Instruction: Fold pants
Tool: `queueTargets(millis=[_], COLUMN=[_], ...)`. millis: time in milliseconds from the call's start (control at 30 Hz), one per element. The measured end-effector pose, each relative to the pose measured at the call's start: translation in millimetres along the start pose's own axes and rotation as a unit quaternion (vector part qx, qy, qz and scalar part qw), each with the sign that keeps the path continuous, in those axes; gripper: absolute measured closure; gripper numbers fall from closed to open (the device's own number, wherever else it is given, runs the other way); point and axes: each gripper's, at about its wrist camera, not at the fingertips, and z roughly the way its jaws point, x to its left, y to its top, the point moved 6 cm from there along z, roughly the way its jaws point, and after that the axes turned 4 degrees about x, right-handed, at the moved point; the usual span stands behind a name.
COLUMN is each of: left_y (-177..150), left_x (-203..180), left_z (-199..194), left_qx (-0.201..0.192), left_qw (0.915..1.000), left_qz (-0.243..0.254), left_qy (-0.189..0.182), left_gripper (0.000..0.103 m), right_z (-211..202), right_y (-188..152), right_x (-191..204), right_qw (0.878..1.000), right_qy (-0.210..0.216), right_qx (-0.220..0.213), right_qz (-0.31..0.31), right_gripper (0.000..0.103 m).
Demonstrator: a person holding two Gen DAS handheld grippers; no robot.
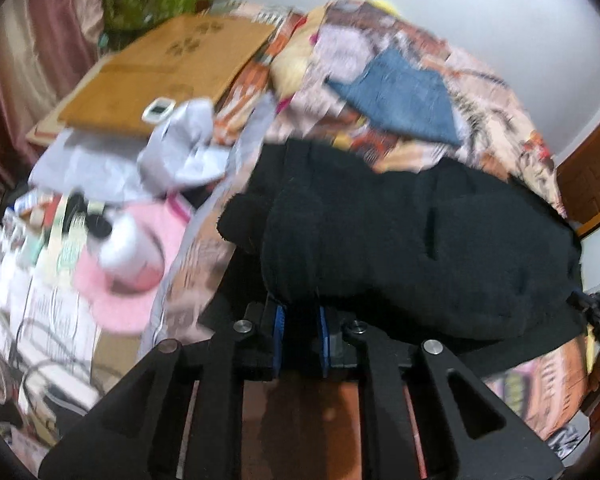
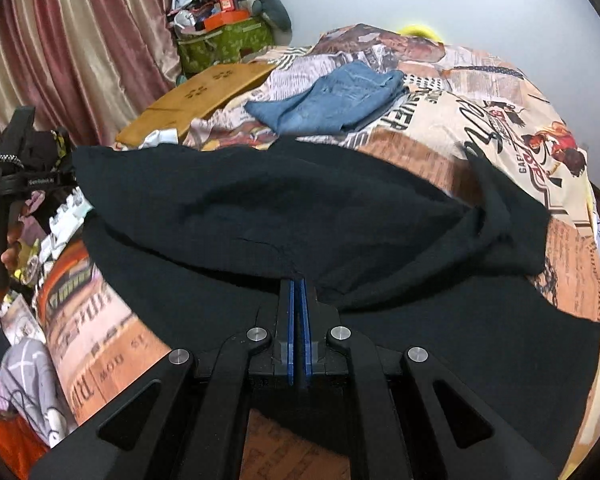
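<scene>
Black pants (image 2: 284, 216) lie across the patterned bed cover (image 2: 512, 128), one layer lifted over another. My right gripper (image 2: 299, 284) is shut on the near edge of the pants' upper layer. In the left wrist view the pants (image 1: 400, 240) hang bunched in front of the camera. My left gripper (image 1: 302, 312) is shut on a thick fold of them, its blue pads (image 1: 279, 320) apart by the cloth's thickness. The left gripper also shows at the far left of the right wrist view (image 2: 16, 176), at the pants' left end.
Folded blue jeans (image 2: 336, 100) lie farther back on the bed. A wooden board (image 2: 204, 96) and a green bag (image 2: 224, 44) are at the back left by the curtain (image 2: 72, 48). Clutter with a pink item (image 1: 128, 264) lies off the bed's left side.
</scene>
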Motion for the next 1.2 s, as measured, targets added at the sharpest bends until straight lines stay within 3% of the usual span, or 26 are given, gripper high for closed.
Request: queueTargets(millis=[100,267,333,400,533,633,700,933,1200], left_y=[-11.6,-13.1,-7.0,1.6,20.3,34.1,42.5,76.3,110.1], left_x=[8.8,17.7,17.7,17.4,15.8,8.8,0.6,-43.5,-89.3], left_z=[5.9,-12.2,-23.3,-35.1,-54.8,-72.1,-78.4,-78.2,-38.5], left_qx=[0.019,0.009,0.0,-0.014,-0.046,-0.073,-0.086,-0.105,-0.08], left_qw=[0.9996,0.9991,0.9988,0.9976,0.9964,0.9954,0.9946,0.9934,0.9956], left_qz=[-0.006,-0.014,-0.011,-0.015,-0.02,-0.028,-0.021,0.018,0.044], left_qy=[0.02,0.038,0.049,0.067,0.068,0.055,0.054,0.042,0.019], left_gripper=[0.089,0.088,0.073,0.054,0.029,0.022,0.021,0.003,0.003], right_z=[-1.9,-5.7,-8.5,-16.6,-37.6,-51.2,-58.2,-56.0,-27.5], right_y=[-1.8,-4.3,-5.2,-3.3,2.1,8.6,15.1,37.4,60.0], right_x=[1.7,3.5,3.2,0.1,-6.9,-15.4,-22.1,-62.5,-112.1], right_qw=[1.0,1.0,0.999,1.0,0.999,0.999,0.998,0.993,0.99], right_qy=[0.0,-0.012,-0.014,-0.017,-0.027,-0.033,-0.042,-0.075,-0.098], right_qx=[0.004,0.019,0.03,0.021,-0.008,-0.025,-0.038,-0.054,-0.027], right_qz=[0.005,0.001,0.002,0.01,0.018,0.03,0.04,0.073,0.102], right_gripper=[0.096,0.093,0.082,0.057,0.044,0.042,0.032,0.029,0.029])
